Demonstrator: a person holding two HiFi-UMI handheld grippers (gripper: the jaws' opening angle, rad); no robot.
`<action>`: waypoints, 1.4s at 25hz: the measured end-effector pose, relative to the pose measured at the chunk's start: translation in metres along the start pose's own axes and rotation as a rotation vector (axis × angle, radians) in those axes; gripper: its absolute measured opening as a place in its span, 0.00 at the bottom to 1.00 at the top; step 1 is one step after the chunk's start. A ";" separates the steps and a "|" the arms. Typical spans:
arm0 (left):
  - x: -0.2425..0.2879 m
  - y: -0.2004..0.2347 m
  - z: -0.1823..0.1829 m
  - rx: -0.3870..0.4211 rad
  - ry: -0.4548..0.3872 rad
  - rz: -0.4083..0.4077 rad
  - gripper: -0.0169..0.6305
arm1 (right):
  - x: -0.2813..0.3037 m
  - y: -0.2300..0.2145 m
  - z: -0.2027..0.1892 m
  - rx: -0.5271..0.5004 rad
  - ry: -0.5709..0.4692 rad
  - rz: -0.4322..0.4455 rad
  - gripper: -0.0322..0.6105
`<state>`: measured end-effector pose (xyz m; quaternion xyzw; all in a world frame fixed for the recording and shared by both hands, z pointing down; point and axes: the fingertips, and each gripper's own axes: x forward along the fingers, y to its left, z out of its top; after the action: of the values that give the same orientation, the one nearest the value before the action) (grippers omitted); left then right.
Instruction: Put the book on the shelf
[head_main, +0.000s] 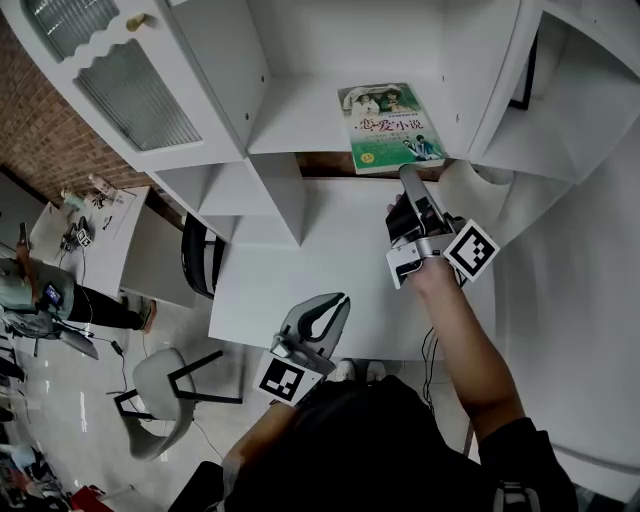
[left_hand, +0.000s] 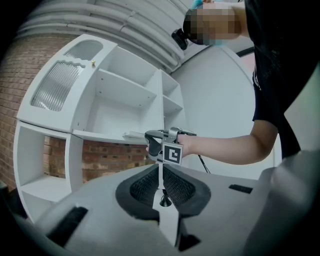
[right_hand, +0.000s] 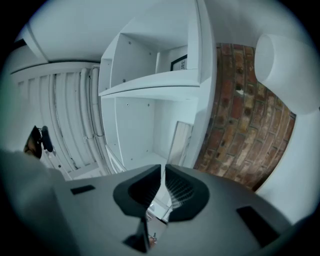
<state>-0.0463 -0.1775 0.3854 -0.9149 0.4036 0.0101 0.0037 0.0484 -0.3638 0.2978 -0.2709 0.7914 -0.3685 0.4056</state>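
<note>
— Which step was in hand?
— Near the end, I judged. The green-covered paperback book (head_main: 392, 125) lay flat on the white shelf board (head_main: 300, 130) above the desk's far edge. The black right gripper (head_main: 409, 176), jaws closed on nothing, was just beside the book's near right corner.
— And next?
— Perhaps a gentle push deeper. The black left gripper (head_main: 340, 300), also closed and empty, hung over the white desk's (head_main: 300, 290) near edge. A brick wall (head_main: 40, 130) and a grey chair (head_main: 160, 390) stood to the left.
</note>
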 end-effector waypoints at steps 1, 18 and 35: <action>0.000 0.001 -0.001 -0.002 0.002 0.004 0.08 | 0.002 -0.001 0.000 -0.026 0.010 -0.001 0.12; 0.005 0.003 0.004 -0.010 -0.006 -0.010 0.08 | -0.042 0.025 -0.029 -0.540 0.185 0.053 0.12; -0.033 -0.013 -0.022 -0.059 -0.003 -0.061 0.08 | -0.138 0.032 -0.083 -0.539 0.215 -0.068 0.12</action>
<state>-0.0584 -0.1447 0.4086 -0.9264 0.3752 0.0233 -0.0225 0.0464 -0.2145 0.3661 -0.3545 0.8897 -0.1850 0.2206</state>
